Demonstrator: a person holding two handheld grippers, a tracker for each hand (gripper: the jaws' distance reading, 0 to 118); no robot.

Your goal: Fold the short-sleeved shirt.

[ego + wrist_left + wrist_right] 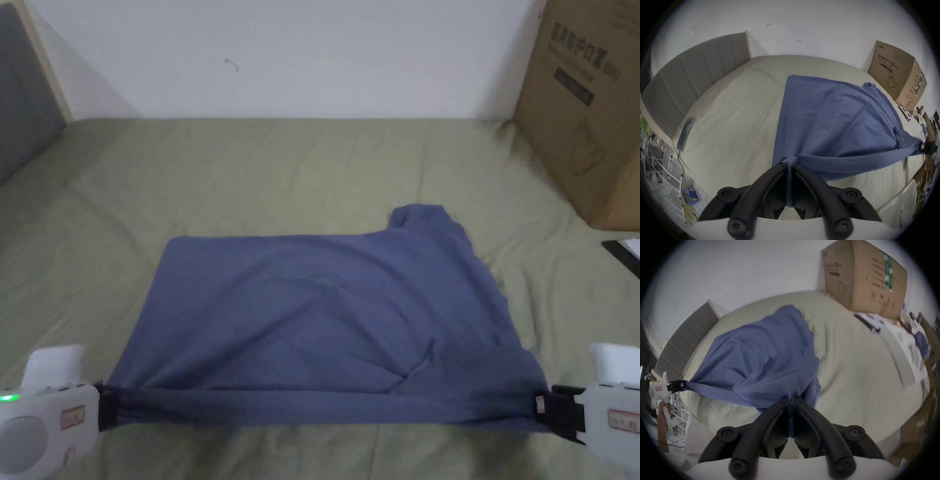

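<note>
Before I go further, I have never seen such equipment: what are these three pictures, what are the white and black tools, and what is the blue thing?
No robot is here. A person holds a white handheld tool in each hand, each ending in black tongs. One picture comes from a camera on the person's head; the two round pictures come from cameras riding on the tools. On a bed with a green sheet lies a blue shirt. The left tongs and the right tongs are each shut on a near corner of the shirt, with its near edge stretched tight between them. A cardboard box stands at the far right.
</note>
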